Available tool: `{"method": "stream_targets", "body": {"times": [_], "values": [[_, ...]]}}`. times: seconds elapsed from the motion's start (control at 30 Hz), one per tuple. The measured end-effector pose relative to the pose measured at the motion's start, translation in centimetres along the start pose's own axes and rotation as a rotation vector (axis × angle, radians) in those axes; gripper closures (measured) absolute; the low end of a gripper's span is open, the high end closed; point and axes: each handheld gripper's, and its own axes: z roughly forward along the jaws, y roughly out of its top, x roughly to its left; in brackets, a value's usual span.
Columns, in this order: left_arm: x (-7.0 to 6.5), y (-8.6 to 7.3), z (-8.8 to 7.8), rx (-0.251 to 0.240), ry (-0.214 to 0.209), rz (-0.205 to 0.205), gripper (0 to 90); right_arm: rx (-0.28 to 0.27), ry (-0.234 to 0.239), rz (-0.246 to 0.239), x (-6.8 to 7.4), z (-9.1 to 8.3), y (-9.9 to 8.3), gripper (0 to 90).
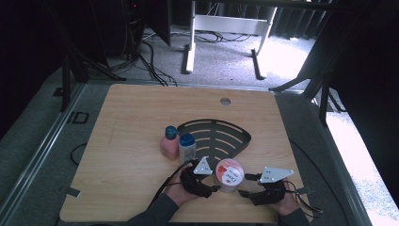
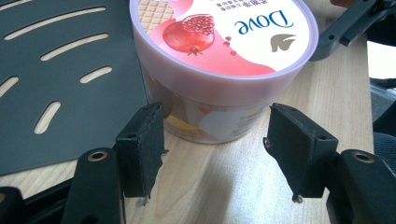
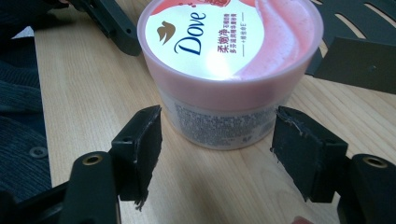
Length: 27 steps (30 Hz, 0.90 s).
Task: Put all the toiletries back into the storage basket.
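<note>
A round pink Dove tub (image 1: 229, 175) stands upright on the wooden table near its front edge, lid on. My left gripper (image 1: 212, 187) sits just left of it and my right gripper (image 1: 245, 184) just right, both pointing at it. In the left gripper view the jaws (image 2: 215, 126) stand open, with the tub (image 2: 219, 51) right in front of the pads and nothing pressed. The right gripper view shows the same: jaws (image 3: 217, 128) open, and the tub (image 3: 229, 56) close ahead, untouched.
A black slotted fan-shaped tray (image 1: 221, 136) lies flat just behind the tub. A pink bottle (image 1: 168, 143) and a pale bottle (image 1: 187, 148), both blue-capped, stand by its left edge. A person's hands and dark sleeves hold the grippers at the table's front edge.
</note>
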Motion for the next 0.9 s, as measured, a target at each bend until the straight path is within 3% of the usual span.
{"method": "stream_targets", "body": {"times": [0.17, 0.47, 0.9], "values": [[0.0, 0.0, 0.2, 0.006, -0.009, 0.015, 36.5, 0.013, 0.006, -0.021, 0.0, 0.4, 0.1, 30.9], [-0.2, 0.1, 1.2, 0.01, 0.015, 0.041, 30.2, -0.012, -0.015, -0.029, -0.2, 0.7, 0.4, 29.6], [-0.3, 0.2, 1.4, -0.045, 0.025, 0.064, 22.1, -0.005, -0.023, -0.041, -0.3, 1.3, 0.6, 22.8]]}}
